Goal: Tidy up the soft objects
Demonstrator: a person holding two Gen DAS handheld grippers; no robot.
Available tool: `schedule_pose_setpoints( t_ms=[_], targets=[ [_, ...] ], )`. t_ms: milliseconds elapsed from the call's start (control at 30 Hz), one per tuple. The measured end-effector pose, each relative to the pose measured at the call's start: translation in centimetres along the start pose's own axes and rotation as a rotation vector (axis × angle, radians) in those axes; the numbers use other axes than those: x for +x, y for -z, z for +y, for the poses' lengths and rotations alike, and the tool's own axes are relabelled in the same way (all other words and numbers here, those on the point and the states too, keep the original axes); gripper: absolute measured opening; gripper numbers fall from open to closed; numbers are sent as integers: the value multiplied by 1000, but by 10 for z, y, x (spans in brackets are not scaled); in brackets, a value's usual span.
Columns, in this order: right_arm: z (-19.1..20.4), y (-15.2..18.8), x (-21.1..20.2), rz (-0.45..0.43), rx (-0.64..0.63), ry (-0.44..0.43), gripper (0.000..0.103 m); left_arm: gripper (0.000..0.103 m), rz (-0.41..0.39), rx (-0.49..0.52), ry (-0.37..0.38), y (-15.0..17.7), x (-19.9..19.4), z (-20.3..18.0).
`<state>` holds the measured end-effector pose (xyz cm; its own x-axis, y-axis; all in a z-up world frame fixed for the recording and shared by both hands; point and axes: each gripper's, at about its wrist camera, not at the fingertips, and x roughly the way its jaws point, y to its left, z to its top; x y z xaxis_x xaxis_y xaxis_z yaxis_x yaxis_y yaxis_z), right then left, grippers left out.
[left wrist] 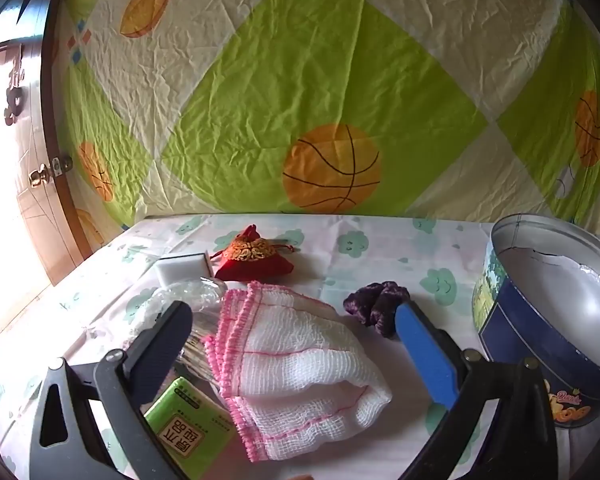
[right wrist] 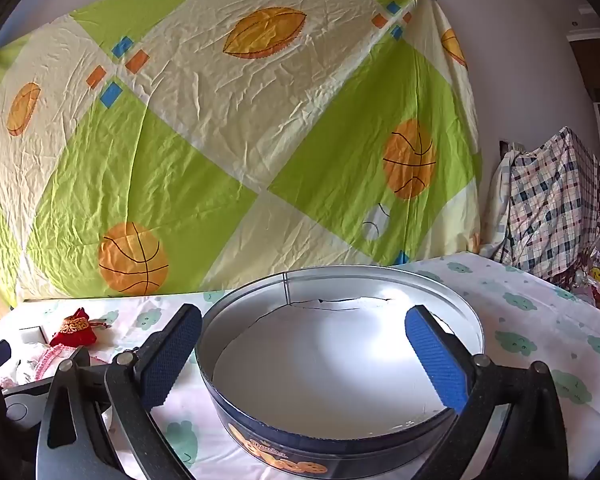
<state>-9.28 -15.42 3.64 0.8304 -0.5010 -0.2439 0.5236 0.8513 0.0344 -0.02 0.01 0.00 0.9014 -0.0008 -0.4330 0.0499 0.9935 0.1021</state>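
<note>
Your left gripper [left wrist: 300, 340] hangs wide open over the pink-edged gauze cloth [left wrist: 296, 364]; your right gripper [right wrist: 304, 354], equally spread, straddles the empty tin [right wrist: 340, 446]. Closing low risks snagging the green tissue pack [left wrist: 188, 424] or crinkled plastic [left wrist: 188, 300] beside it.

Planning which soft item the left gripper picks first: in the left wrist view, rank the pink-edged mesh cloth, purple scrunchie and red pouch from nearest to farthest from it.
1. Pink-edged mesh cloth: between the open jaws of the left gripper.
2. Purple scrunchie: just beyond the right fingertip.
3. Red pouch: farther back, left of centre.
</note>
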Motion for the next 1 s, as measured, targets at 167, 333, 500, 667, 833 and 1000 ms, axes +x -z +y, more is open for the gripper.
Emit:
schedule_pose_setpoints(
  t_ms=[167, 333, 500, 667, 833, 1000],
  targets=[
    [0, 0, 0, -1, 0, -1, 103, 103, 31, -30, 8, 3, 4, 3],
    [1, 0, 1, 0, -2, 1, 103, 103, 80, -53, 40, 0, 13, 8],
    [0, 0, 0, -1, -2, 0, 103, 103, 63, -34, 41, -2, 7, 2],
    [0, 0, 0, -1, -2, 1, 103, 103, 60, -31, 41, -2, 6, 2],
    [0, 1, 0, 0, -2, 0, 103, 103, 64, -34, 42, -3, 5, 2],
    [1, 1, 1, 0, -2, 0, 103, 103, 61, -35, 43, -1, 5, 3]
  ],
)
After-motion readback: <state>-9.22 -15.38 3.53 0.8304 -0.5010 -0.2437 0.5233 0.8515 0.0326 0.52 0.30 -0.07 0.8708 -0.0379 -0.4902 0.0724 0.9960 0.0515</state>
